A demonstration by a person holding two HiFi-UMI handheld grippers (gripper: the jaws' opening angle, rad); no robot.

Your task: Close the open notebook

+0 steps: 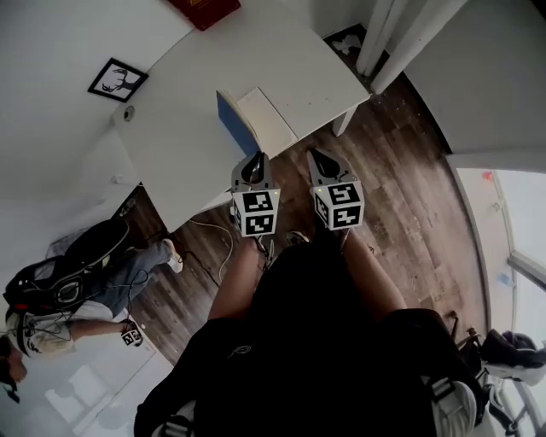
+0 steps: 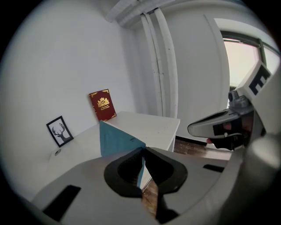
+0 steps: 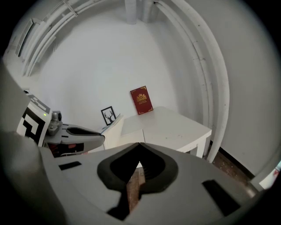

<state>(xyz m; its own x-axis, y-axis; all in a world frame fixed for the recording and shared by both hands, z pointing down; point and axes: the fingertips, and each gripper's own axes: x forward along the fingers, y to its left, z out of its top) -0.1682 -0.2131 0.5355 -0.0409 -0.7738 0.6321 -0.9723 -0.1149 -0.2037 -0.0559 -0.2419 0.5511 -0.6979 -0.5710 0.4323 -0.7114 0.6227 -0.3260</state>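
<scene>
The notebook lies near the front edge of the white table. Its white pages lie flat, and its blue cover stands up on edge at their left. My left gripper is at the cover's near corner. In the left gripper view the blue cover runs down into the closed jaws, which are shut on it. My right gripper hangs beside it, just off the table's edge. Its jaws are shut and empty. From the right, the raised cover shows its pale inside.
A red book and a small framed deer picture lean on the wall behind the table. White pipes run down at the right. A person sits on the wooden floor at the lower left, with a cable nearby.
</scene>
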